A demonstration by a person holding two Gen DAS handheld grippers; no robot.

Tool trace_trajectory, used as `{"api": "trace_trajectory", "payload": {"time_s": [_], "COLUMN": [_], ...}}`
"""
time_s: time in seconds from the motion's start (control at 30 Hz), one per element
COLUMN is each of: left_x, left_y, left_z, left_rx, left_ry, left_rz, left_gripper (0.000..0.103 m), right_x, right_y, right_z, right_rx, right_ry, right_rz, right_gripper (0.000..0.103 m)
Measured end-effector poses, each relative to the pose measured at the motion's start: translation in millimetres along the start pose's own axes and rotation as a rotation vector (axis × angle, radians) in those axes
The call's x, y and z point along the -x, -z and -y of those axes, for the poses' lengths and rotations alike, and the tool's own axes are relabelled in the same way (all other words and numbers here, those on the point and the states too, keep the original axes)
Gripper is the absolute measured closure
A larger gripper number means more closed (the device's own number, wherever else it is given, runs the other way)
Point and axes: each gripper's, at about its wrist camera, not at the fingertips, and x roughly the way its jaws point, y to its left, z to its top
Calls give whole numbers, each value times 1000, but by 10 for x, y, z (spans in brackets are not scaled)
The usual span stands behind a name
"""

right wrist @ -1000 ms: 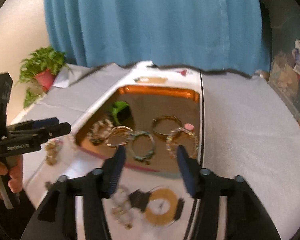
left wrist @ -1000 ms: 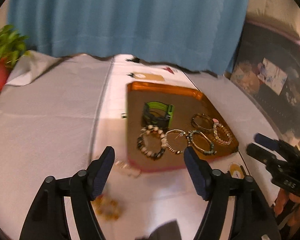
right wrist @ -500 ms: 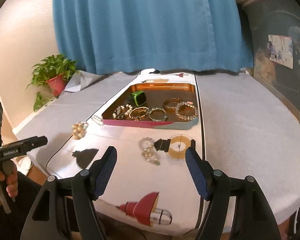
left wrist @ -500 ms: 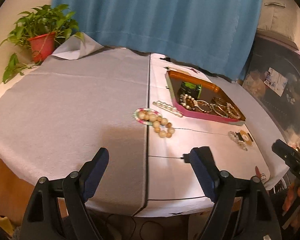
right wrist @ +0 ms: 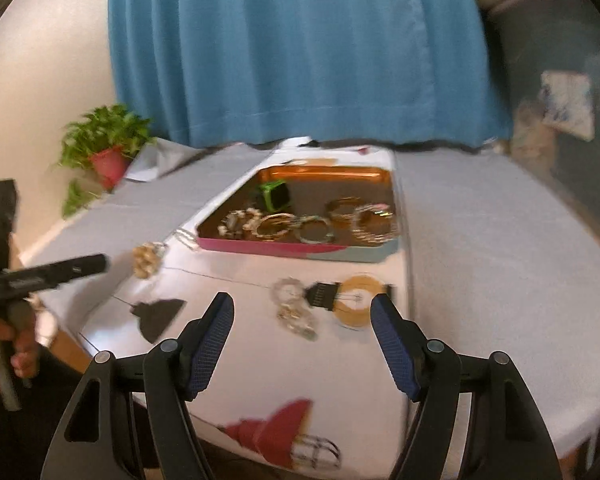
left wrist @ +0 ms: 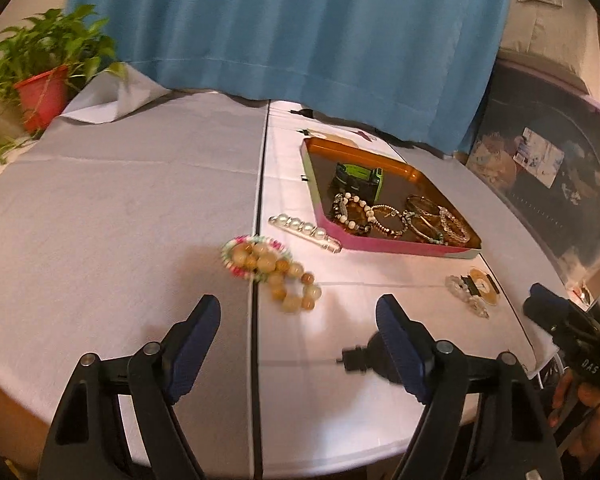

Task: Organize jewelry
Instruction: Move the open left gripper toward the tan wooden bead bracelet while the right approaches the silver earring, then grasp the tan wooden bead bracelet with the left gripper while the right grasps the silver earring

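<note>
Orange-rimmed shallow metal tray (left wrist: 396, 243) with pink front wall sits on the white-and-grey cloth-covered tabletop (left wrist: 120, 216), right of the centre seam. Inside it: a green-and-black watch (left wrist: 358, 178) at the back, then a row of bracelets along the front: a white-and-dark beaded bracelet (left wrist: 350, 214), a thin gold beaded bracelet (left wrist: 390, 220), metal bangles (left wrist: 422, 208) and a pale clear-bead bracelet (left wrist: 454, 227).

Outside the tray: a clear pearl hair clip (left wrist: 304, 227) lying just beside the tray's near-left corner; a chunky yellow-stone bead bracelet (left wrist: 288, 280) overlapping a small pink-green beaded ring (left wrist: 236, 256) on the seam; a clear crystal bracelet (left wrist: 466, 296) touching an orange round disc with black clip (left wrist: 482, 288) near the right edge of the tabletop, in front of the tray.

Left gripper (left wrist: 298, 326): blue-padded fingers wide apart, holding nothing, hovering above the near edge of the tabletop, pointing toward the yellow beads. Right gripper (right wrist: 302, 330): fingers wide apart too, nothing between them, aimed at the crystal bracelet and orange disc; right view is motion-blurred. Each gripper shows at the edge of the other's view, held by a hand.

Blue curtain (left wrist: 292, 28) behind the tabletop, potted green plant in red pot (left wrist: 44, 80) at far left.
</note>
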Motion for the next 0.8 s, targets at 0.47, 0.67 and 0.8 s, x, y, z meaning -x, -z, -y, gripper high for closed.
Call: {"api": "trace_trajectory", "payload": {"time_s": [0.47,0.67,0.8], "left_x": [-579,-180,-90], "left_y": [-140,-143,86], "left_z": [127,128,183], "left_rx": [-95,-56,-83], "left_ry": [-66,153,147], "left_rz": [-152,-82,-150], "left_gripper": [93,93,93], "right_x": [-798,-621,-330], "right_y": [-45,-17,56], "right_z": [-159,-169,-290], "right_rx": [145,126,169], "right_ry": [20,-44,-82], "right_rz": [-176,-147,-99], "right_gripper": [83,93,93]}}
